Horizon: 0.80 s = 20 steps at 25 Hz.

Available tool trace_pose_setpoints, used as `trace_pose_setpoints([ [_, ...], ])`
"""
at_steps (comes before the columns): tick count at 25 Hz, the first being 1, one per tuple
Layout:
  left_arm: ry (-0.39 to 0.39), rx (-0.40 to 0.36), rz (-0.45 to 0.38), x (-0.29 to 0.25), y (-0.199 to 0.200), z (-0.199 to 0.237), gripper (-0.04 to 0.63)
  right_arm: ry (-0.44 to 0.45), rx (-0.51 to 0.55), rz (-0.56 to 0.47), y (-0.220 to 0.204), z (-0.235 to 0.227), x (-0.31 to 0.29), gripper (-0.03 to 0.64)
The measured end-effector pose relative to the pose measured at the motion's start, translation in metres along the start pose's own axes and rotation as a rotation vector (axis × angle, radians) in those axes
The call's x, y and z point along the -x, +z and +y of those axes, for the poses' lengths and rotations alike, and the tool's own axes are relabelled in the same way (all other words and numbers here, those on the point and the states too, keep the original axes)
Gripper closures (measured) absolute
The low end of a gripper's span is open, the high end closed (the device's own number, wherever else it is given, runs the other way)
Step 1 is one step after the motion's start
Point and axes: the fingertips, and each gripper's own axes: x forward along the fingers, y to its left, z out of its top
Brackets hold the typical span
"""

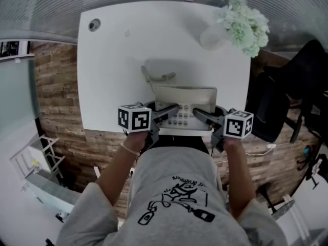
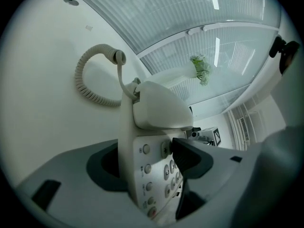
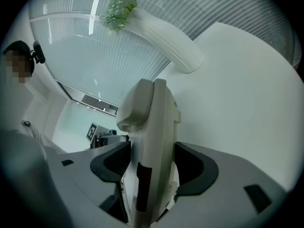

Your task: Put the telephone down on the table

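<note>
Left gripper (image 2: 151, 161) first: its dark jaws are pinching the cream plastic desk telephone (image 1: 184, 102), one pad pressing on the keypad face and the other behind the base. The right gripper (image 3: 153, 167) is clamping the opposite side the same way, its jaws squeezing the body edge-on. Both are gripping firmly, neither is standing spread.

The telephone is sitting in the lower middle of the head view, over the near edge of the white rectangular table (image 1: 113, 60), with the handset lying in its cradle. Its grey coiled cord (image 2: 79, 77) is curling out onto the tabletop just beyond. A shadow is falling on the table past the phone, so I'm judging it is hanging a little above the surface, though I cannot tell for sure whether the base is touching.

This looks like the set-down stage, not yet finished. Next it calls for both hands sinking together and keeping the base level, a bit further in from the edge, then both jaws opening and sliding away sideways. The white vase with pale green flowers (image 1: 214, 36), upper right, is standing well clear.
</note>
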Motion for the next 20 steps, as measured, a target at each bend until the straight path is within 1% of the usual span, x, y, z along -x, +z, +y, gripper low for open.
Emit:
trace_pose_setpoints([
  [6,0.01,0.001,0.0,-0.006,-0.004,0.01,0.318,-0.006,-0.005,0.016,-0.003,-0.01,-0.006,0.313],
  [12,0.04,-0.022,-0.003,-0.007,-0.004,0.015,0.317,0.005,-0.007,0.034,-0.006,-0.017,-0.011,0.313],
  [20,0.072,-0.032,0.006,-0.011,-0.006,0.027,0.311,0.0,-0.017,0.056,-0.01,-0.029,-0.019,0.313],
])
